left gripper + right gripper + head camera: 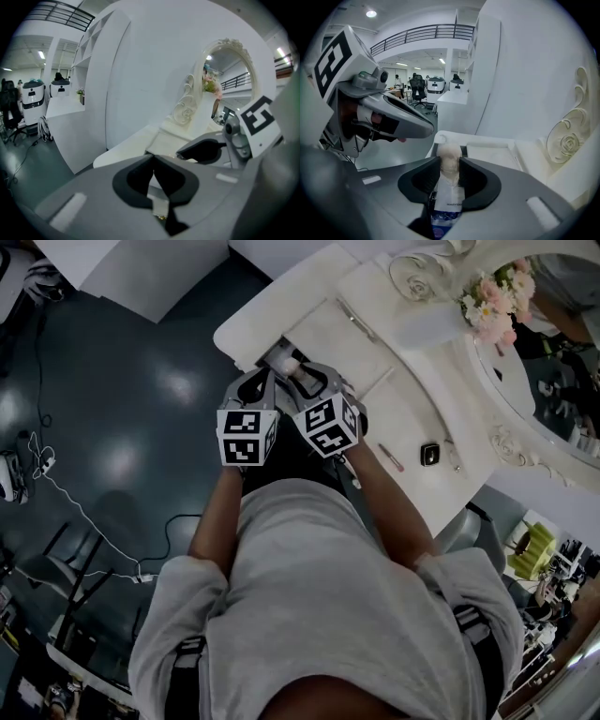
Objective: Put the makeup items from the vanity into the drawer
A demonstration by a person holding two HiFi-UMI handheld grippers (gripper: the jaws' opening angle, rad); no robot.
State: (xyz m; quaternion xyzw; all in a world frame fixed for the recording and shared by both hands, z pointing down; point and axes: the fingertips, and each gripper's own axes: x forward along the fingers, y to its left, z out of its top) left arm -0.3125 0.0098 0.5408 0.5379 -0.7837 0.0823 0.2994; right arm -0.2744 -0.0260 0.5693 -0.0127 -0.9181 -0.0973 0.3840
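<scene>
At vanity [497, 157], R fingers [474, 182] clench sponge pack [450, 169] (head view: unclear); L fingers [135, 182] closed.

Left gripper [152, 158] closed, right gripper [450, 158] clamped.

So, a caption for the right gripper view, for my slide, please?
Right hand-held gripper clamps a packaged makeup sponge, white vanity beyond.

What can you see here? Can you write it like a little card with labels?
Place: white vanity with an oval mirror
Right gripper: shut on a puff in a clear packet
Left gripper: jaws together, nothing clearly held
On the vanity top: pink pencil, small black case
By the mirror: pink flowers
</scene>
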